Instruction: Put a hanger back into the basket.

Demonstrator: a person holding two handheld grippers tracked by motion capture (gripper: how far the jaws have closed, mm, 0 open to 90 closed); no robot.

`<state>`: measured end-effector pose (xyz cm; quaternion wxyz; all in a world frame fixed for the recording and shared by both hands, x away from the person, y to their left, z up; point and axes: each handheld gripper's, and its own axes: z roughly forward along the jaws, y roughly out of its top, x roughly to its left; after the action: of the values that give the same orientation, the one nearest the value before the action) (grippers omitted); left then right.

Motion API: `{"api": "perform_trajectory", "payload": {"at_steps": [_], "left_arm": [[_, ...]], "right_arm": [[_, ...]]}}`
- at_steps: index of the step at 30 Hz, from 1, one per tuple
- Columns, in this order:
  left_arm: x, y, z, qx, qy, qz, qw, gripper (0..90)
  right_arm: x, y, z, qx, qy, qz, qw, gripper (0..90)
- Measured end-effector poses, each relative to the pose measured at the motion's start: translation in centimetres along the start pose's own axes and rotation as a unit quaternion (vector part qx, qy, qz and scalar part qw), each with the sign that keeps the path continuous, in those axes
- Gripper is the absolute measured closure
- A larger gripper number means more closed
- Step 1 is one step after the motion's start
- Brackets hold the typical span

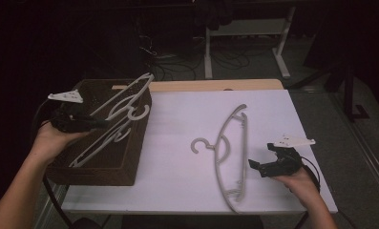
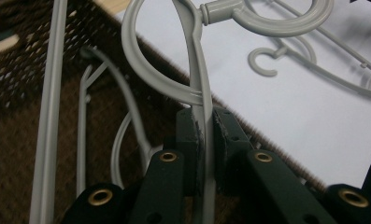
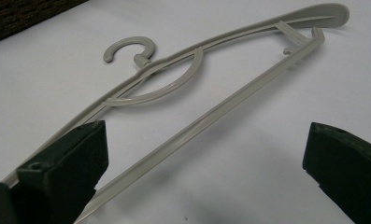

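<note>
Hanger (image 2: 199,93) — left claw (image 2: 204,135) clamps it.

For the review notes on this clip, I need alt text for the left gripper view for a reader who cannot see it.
The left gripper, its two black jaws shut on a grey plastic hanger, holds it over a dark woven basket with another grey hanger inside. Beyond, a third hanger lies flat on the white table.
</note>
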<state>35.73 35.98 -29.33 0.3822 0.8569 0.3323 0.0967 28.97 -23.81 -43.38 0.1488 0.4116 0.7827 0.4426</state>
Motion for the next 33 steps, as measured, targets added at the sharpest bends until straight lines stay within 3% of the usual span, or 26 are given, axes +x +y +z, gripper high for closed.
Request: {"api": "perform_trajectory", "payload": {"at_steps": [5, 11, 15, 18, 21, 22, 25, 33], "left_arm": [[1.4, -2.1, -0.7, -0.008, 0.002, -0.021, 0.9997, 82.1], [2.5, -3.8, -0.1, -0.004, -0.009, -0.045, 0.9989, 82.1], [3.1, -4.7, 0.4, 0.005, -0.015, -0.055, 0.9984, 81.9], [3.5, -5.2, 0.5, 0.025, 0.003, -0.063, 0.9977, 81.2], [4.0, -5.9, 0.6, 0.039, 0.007, -0.071, 0.9967, 80.4], [4.1, -6.0, 0.5, 0.037, 0.004, -0.078, 0.9963, 76.9], [4.1, -6.1, 0.2, 0.029, 0.014, -0.081, 0.9962, 55.2], [3.0, -4.7, 0.2, -0.008, 0.011, -0.065, 0.9978, 37.7]], "right_arm": [[0.0, 0.0, 0.0, 0.001, -0.002, -0.001, 1.0000, 0.2], [0.0, 0.0, -0.1, -0.001, -0.004, -0.002, 1.0000, 0.2], [0.0, 0.0, -0.1, -0.001, -0.005, -0.002, 1.0000, 0.2], [-0.1, 0.1, -0.1, -0.001, -0.005, -0.003, 1.0000, 0.2], [-0.1, 0.1, -0.1, -0.001, -0.005, -0.002, 1.0000, 0.2], [-0.1, 0.1, -0.1, -0.001, -0.005, -0.002, 1.0000, 0.2], [-0.1, 0.1, -0.2, -0.002, -0.005, -0.002, 1.0000, 0.2], [-0.1, 0.2, -0.2, -0.003, -0.006, -0.001, 1.0000, 0.2]]}}
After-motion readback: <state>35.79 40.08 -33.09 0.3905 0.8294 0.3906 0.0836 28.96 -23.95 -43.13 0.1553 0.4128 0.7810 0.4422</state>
